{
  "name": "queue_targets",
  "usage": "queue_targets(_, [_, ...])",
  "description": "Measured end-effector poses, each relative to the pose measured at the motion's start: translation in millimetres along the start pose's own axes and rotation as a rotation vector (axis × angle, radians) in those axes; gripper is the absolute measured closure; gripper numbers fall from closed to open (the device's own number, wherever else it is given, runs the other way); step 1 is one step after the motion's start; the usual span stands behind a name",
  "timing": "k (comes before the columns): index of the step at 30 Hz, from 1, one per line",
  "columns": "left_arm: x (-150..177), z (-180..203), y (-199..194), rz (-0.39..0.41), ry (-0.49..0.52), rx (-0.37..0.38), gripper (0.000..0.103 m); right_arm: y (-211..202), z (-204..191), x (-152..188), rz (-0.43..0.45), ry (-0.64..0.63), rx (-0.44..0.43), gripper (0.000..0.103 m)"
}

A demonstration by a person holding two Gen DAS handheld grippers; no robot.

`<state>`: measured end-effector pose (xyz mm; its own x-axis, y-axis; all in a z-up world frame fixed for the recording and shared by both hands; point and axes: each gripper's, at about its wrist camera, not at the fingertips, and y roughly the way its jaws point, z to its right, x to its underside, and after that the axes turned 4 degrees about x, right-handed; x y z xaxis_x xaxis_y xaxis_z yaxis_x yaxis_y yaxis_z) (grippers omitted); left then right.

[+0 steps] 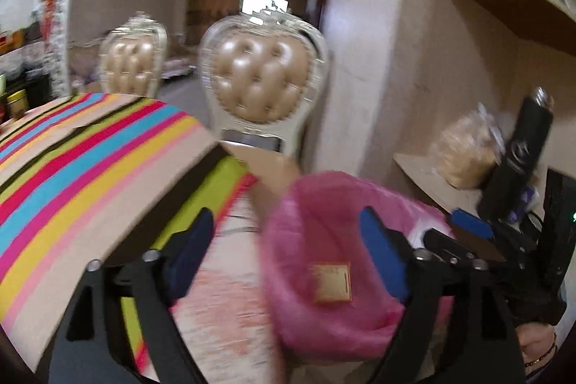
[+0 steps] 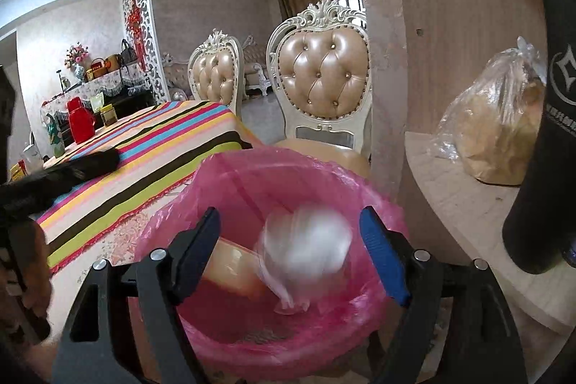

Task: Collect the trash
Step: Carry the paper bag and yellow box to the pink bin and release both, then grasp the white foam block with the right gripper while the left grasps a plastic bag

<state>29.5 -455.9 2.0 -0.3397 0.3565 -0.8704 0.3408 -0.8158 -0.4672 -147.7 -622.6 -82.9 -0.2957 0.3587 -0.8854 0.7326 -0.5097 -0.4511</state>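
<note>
Left gripper (image 1: 288,252) jaws spread, nothing between the pads. Pink-lined bin (image 1: 298,276) just ahead and below; small gold packet (image 1: 332,282) inside it. Right gripper (image 2: 291,252) jaws spread over the same bin; blurred clear plastic wad (image 2: 306,247) between the fingers, untouched. Striped table (image 2: 151,146) to the left.

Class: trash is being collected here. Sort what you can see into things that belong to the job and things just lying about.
Job:
- pink-lined bin
- gold packet in it
- white blurred wrapper over the bin
- left tool, open
- right tool, open

Lying about:
- striped tablecloth
- chairs
- bagged food on shelf
- red flask
- black bottle
</note>
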Motion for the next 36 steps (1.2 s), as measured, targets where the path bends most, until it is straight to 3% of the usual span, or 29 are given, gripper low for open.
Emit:
queue_targets(3, [2.3, -26.1, -30.2, 0.030, -0.010, -0.117, 0.004, -2.3, -10.8, -2.4, 0.006, -0.013, -0.007, 0.024])
queue_targets(10, [38.3, -101.7, -112.6, 0.035, -0.020, -0.391, 0.005, -7.9, -73.3, -4.3, -0.003, -0.098, -0.106, 0.024])
queue_targets(18, [78.0, -181.6, -219.8, 0.075, -0.091, -0.677, 0.005, -13.1, -240.1, 15.9, -0.067, -0.319, -0.350, 0.020])
queue_targets(23, [105.0, -240.9, -293.8, 0.090, -0.181, -0.856, 0.005, -29.0, -348.4, 37.7, -0.088, -0.451, -0.488, 0.020])
queue_targets(27, [128.4, -287.6, -336.3, 0.085, -0.258, -0.985, 0.005, -36.2, -416.8, 53.9, -0.155, -0.501, -0.584, 0.020])
queue_targets(30, [144.3, -312.7, -356.2, 0.090, -0.369, -0.998, 0.005, -42.9, -460.4, 65.0, -0.192, -0.537, -0.640, 0.018])
queue_targets(32, [154.0, -331.9, -374.7, 0.114, -0.498, -0.944, 0.005, -46.5, -488.1, 73.5, -0.206, -0.592, -0.648, 0.018])
queue_targets(36, [159.5, -340.0, -380.7, 0.078, -0.523, -1.019, 0.005, -45.9, -533.6, 84.8, -0.256, -0.664, -0.662, 0.018])
